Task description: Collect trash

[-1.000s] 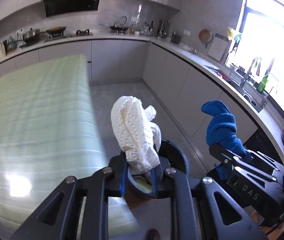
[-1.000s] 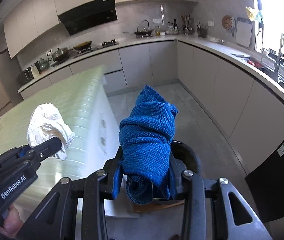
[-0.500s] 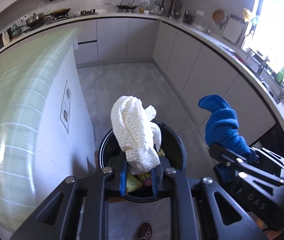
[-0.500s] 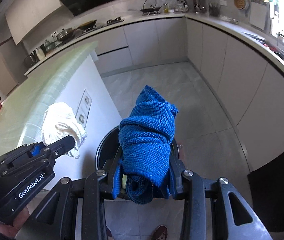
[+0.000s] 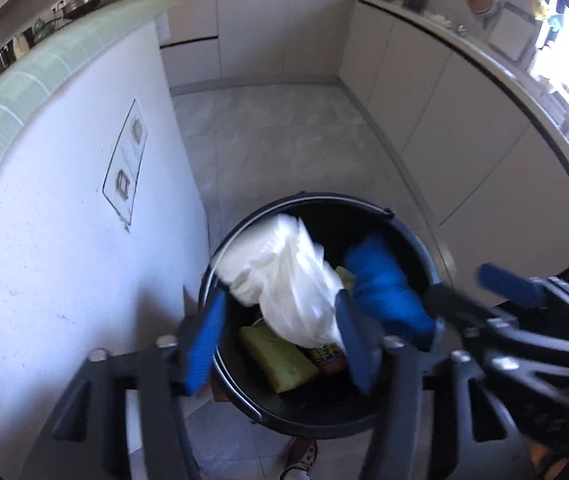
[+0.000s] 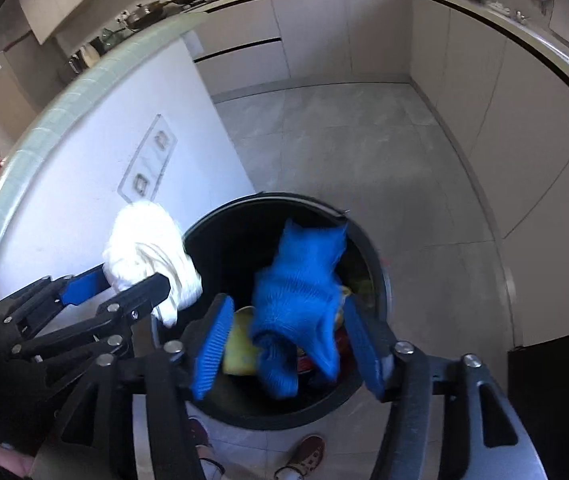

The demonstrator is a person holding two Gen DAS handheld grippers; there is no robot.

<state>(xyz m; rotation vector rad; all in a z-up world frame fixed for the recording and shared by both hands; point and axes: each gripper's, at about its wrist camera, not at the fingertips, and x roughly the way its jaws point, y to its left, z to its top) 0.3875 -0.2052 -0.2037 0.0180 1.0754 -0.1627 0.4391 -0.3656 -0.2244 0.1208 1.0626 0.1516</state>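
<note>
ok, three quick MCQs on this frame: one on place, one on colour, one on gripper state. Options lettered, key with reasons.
1. Where is the black bin?
A) on the counter B) on the floor beside the island C) in the sink

2. What colour is the cloth at the right gripper?
A) blue B) red C) grey

3. How does the left gripper stand?
A) shut on the tissue B) open C) out of view

Key: B, floor tiles surround the bin; A, the knit is blue; B, its pads stand spread, the white tissue loose above the bin.

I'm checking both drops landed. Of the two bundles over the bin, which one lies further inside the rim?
The blue cloth: it hangs wholly within the black bin opening, between the open right tongs. The white paper towel overlaps the rim's left edge.
</note>
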